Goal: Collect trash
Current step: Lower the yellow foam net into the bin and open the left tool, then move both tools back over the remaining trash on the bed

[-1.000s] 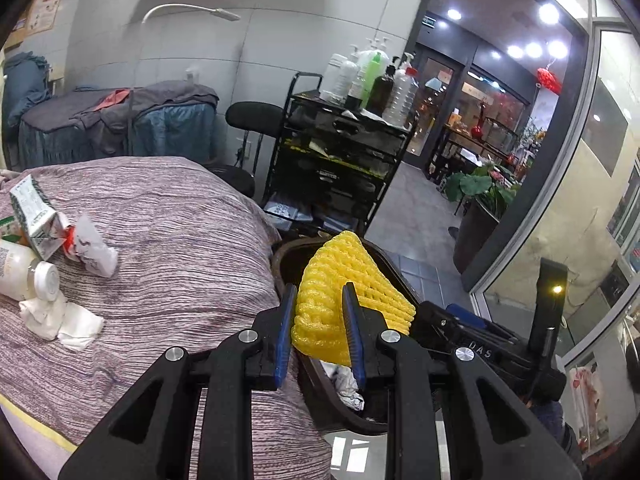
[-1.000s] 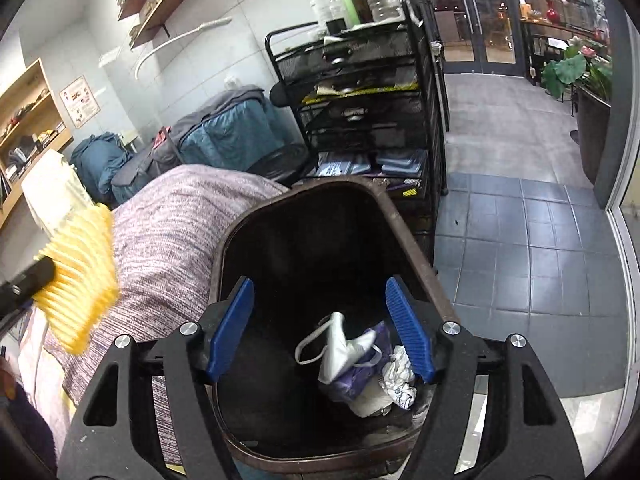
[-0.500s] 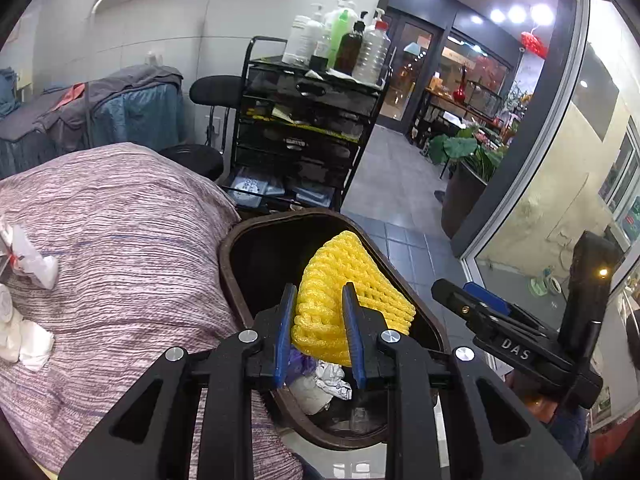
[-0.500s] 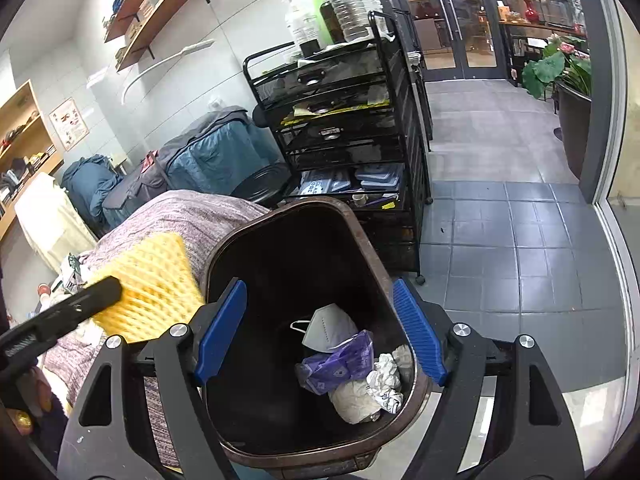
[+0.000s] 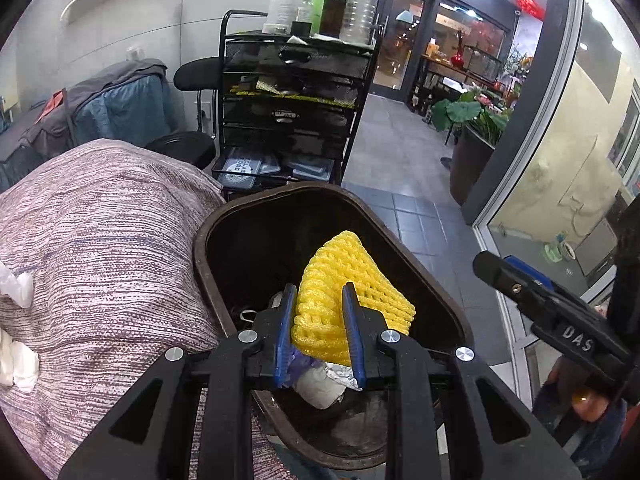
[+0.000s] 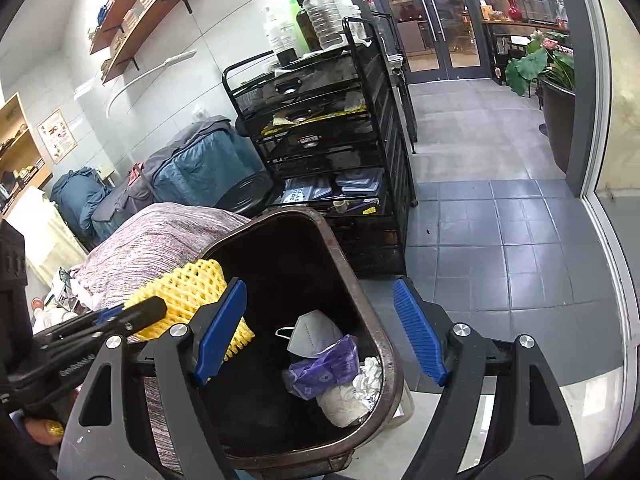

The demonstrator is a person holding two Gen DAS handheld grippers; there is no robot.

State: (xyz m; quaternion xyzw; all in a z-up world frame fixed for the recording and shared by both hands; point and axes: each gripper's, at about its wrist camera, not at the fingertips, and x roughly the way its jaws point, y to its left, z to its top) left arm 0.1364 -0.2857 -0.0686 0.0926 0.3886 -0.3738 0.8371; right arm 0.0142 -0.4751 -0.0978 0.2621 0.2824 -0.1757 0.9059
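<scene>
Left gripper [image 5: 319, 300]: we clamp the yellow foam net [image 5: 352, 280], holding it over the open trash bin [image 5: 434, 300].
Right gripper [image 6: 320, 326]: our jaws have just been opening; nothing between them, bin below.
Bin contents: face mask [image 6: 310, 330], purple wrapper [image 6: 324, 368], crumpled paper.
Beyond: striped bedcover [image 5: 100, 240], black drawer cart [image 5: 296, 92].
</scene>
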